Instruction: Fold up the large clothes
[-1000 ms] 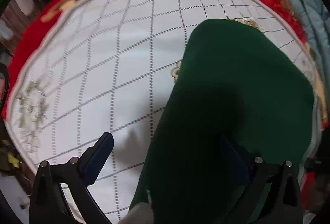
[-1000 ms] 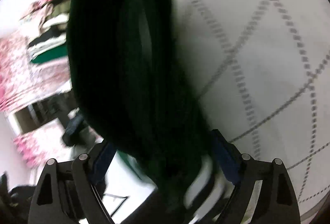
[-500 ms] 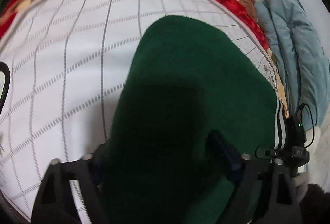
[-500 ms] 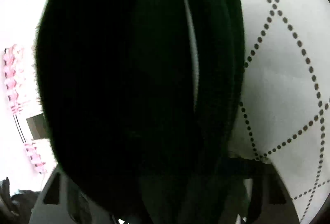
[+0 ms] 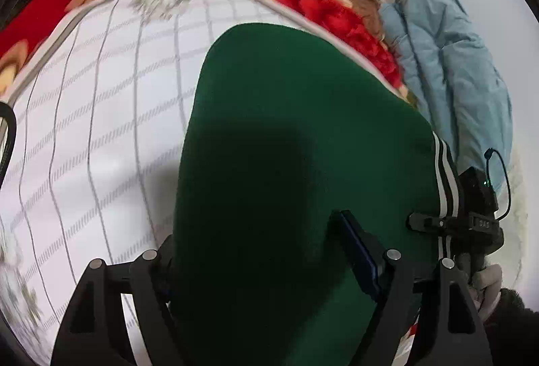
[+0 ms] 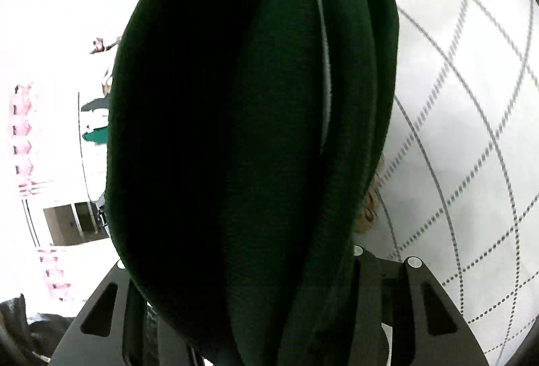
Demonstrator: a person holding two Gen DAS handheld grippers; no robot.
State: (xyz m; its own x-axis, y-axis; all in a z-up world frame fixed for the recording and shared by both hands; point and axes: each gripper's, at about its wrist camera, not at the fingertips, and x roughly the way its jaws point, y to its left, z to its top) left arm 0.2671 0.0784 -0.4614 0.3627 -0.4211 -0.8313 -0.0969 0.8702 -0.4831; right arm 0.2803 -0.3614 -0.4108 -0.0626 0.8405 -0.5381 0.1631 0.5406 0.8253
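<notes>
A dark green garment (image 5: 289, 136), folded into a thick stack with a black-and-white striped band (image 5: 444, 177) at its right edge, lies over the white checked bedsheet (image 5: 84, 130). My left gripper (image 5: 266, 258) is around its near edge; the left finger is hidden under the cloth, the right finger (image 5: 360, 251) shows on top. In the right wrist view the folded green layers (image 6: 256, 130) fill the frame, and my right gripper (image 6: 242, 292) is shut on the stack, fingertips hidden by cloth. The right gripper's body (image 5: 471, 217) shows at the garment's right edge.
A red floral blanket (image 5: 323, 8) borders the sheet at the back. A light blue quilt (image 5: 451, 56) is bunched at the far right. In the right wrist view pink curtains (image 6: 23, 136) and room furniture show at the left, the checked sheet (image 6: 471, 143) at the right.
The left gripper moved right onto the green stack, whose near edge now sits between its fingers. The right gripper closed in on the stack, which now fills its view.
</notes>
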